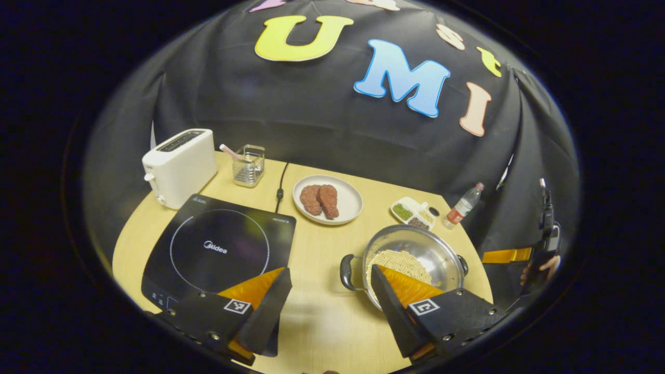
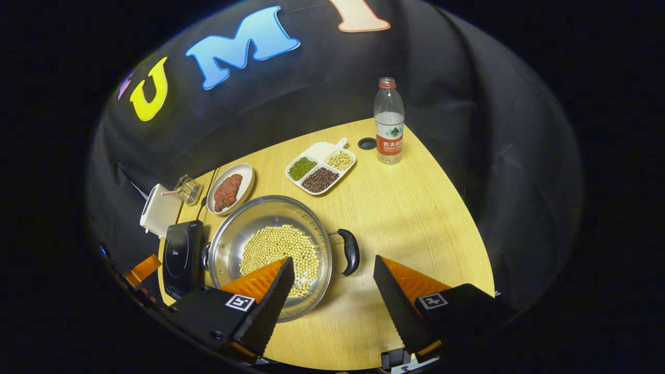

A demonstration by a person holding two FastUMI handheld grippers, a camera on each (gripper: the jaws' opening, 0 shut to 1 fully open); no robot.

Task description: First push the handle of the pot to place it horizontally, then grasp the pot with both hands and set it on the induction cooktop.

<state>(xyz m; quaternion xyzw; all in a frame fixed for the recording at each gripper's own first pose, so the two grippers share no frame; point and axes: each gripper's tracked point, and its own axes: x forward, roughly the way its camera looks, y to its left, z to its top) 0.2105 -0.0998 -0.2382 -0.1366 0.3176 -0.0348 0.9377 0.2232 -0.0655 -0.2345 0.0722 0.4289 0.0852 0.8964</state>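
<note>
Both grippers hang above the near edge of the table (image 1: 322, 332), and both are spread wide with nothing between their fingers. Left gripper (image 1: 330, 283) sits over the bare wood just left of the pot (image 1: 415, 257), its one finger overlapping the pot's near rim from the camera's angle; can't tell if it's actually touching, looks like it's above it. Right gripper (image 2: 332, 280) is on the pot's other side, roughly straddling the right-hand handle (image 2: 349, 252).

So the pot's standing on the table, upright, with a layer of pale beans (image 2: 280, 249) in the bottom. My guess is that's why two grippers are meant to lift it: beans slide if it tips. Its two handles already look about side to side, so I'd say the pushing step is done or nearly, and the grab comes next.

Left of the pot is the cooktop (image 1: 218, 249), flat, nothing on it, with a strip of open wood between them. That's the path, and it looks free. Behind the pot: a plate of meat (image 1: 327, 200), a divided dish (image 2: 320, 167) of beans, and a bottle (image 2: 389, 122) further back. Beyond the cooktop there's a toaster (image 1: 179, 166) and a small wire basket (image 1: 248, 166).

Main worry: the pot sits close to the table's near edge, so there's not much slack on that side.
</note>
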